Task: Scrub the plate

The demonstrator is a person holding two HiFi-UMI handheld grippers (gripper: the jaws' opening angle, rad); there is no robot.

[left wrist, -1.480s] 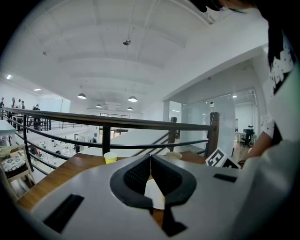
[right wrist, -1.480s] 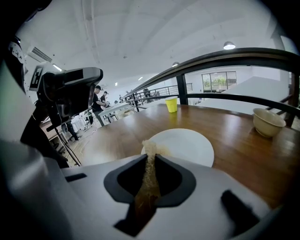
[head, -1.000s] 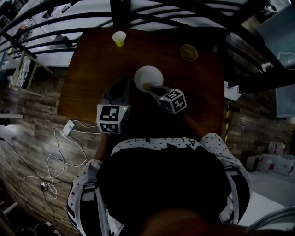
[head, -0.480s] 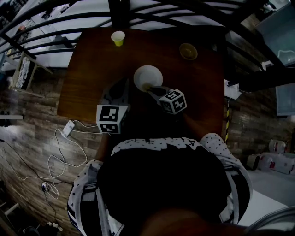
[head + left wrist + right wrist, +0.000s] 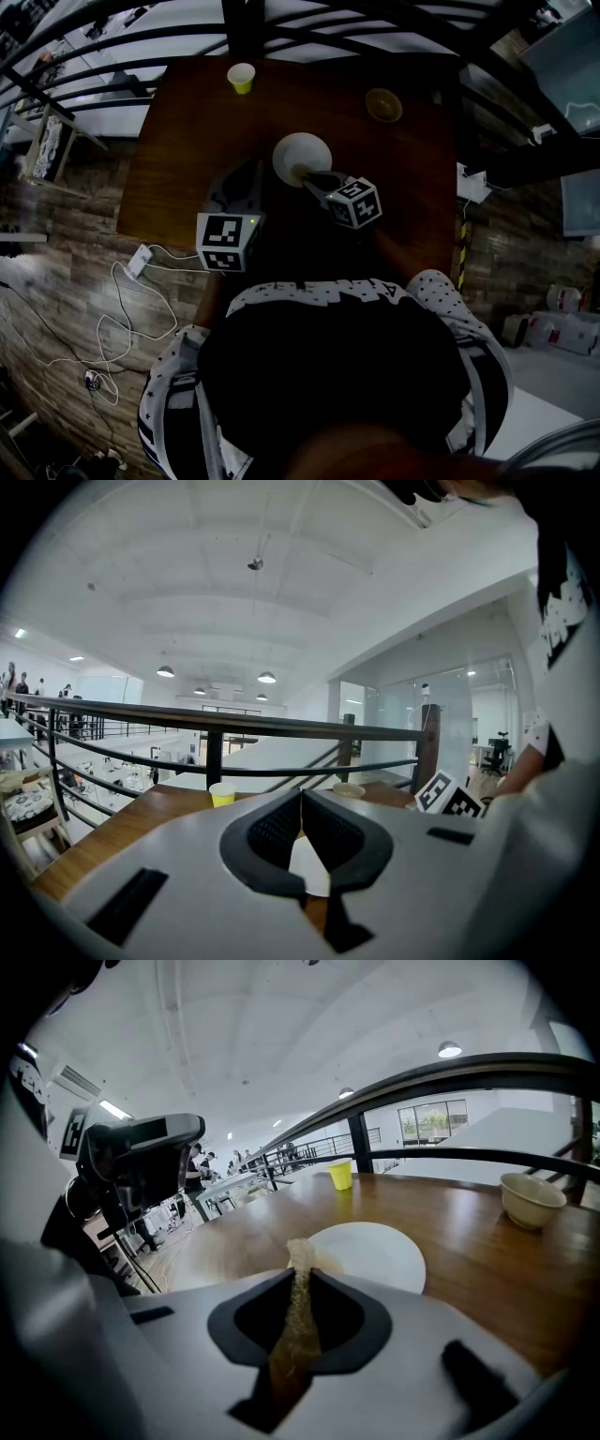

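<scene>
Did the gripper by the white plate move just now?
Yes, a tiny bit. The right gripper, pinching the scrubber, slid slightly right and up in the head view, judged against the white plate, which stayed put.

The head view looks steeply down from above the person's shoulders. The desk [image 5: 187,141] lies far off in the upper frame, with the plate [image 5: 300,150], yellow cup [image 5: 241,78] and bowl [image 5: 383,106] small, and the left gripper [image 5: 253,173] and right gripper [image 5: 307,176] mid-frame. The left gripper view sits low over the desk's near side and faces along its jaws, across the desk, toward the railing [image 5: 234,726]. The right gripper view sits close to the plate and faces across the desk at a different angle, with a scrub pad [image 5: 298,1316] clamped between its jaws at bottom centre. All three views share plate, cup and bowl.
</scene>
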